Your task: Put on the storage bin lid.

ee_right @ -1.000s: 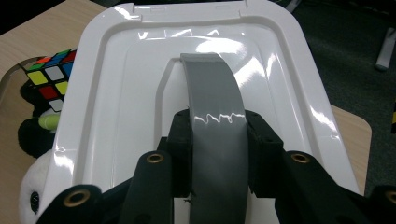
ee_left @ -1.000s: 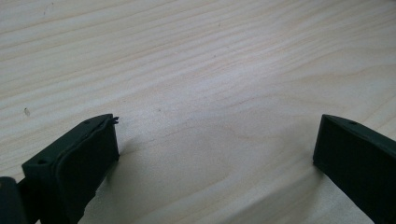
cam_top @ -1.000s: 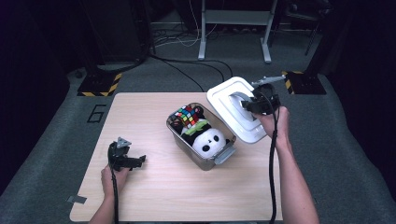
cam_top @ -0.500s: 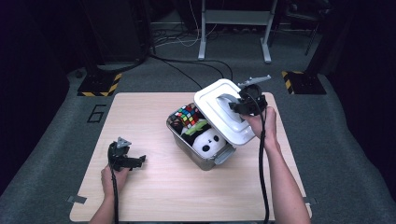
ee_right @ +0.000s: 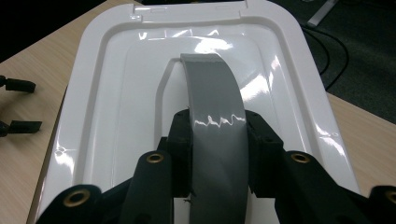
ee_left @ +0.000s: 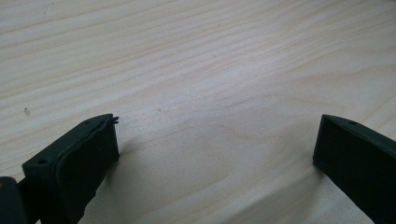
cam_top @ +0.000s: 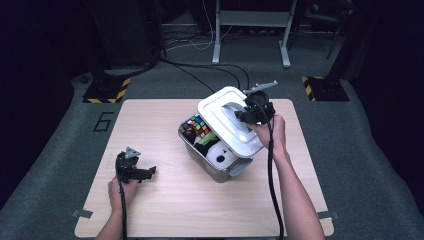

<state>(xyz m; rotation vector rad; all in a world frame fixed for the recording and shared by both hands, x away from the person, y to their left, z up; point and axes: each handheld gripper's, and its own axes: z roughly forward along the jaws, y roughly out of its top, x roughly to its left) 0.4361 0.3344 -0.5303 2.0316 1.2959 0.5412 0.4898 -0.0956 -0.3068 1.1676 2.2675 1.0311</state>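
left gripper [cam_top: 150,171]: rests on the table [cam_top: 165,210], well left of the bin, held in the person's left hand [cam_top: 120,189]; jaws wide apart, nothing between them. In the left gripper view the gripper [ee_left: 215,144] shows bare wood grain of the table [ee_left: 210,70] between both black jaws.
bin [cam_top: 210,167]: clear-sided box near the table's middle, open on its left part.
cube [cam_top: 199,126]: multicoloured puzzle cube inside the bin, at its far left end.
plush [cam_top: 219,155]: white soft toy inside the bin, nearer end, partly under the lid.
lid [cam_top: 227,120]: white, tilted, held above the bin's right half, not seated on it.
handle [ee_right: 217,121]: grey arched strap on top of the lid [ee_right: 116,84], running between the jaws.
right gripper [cam_top: 243,114]: above the bin's right side, held in the person's right hand [cam_top: 267,131]; in the right gripper view the gripper [ee_right: 218,135] is clamped together on the handle, pads pressing both its edges.
cables [cam_top: 200,75]: on the floor beyond the bin.
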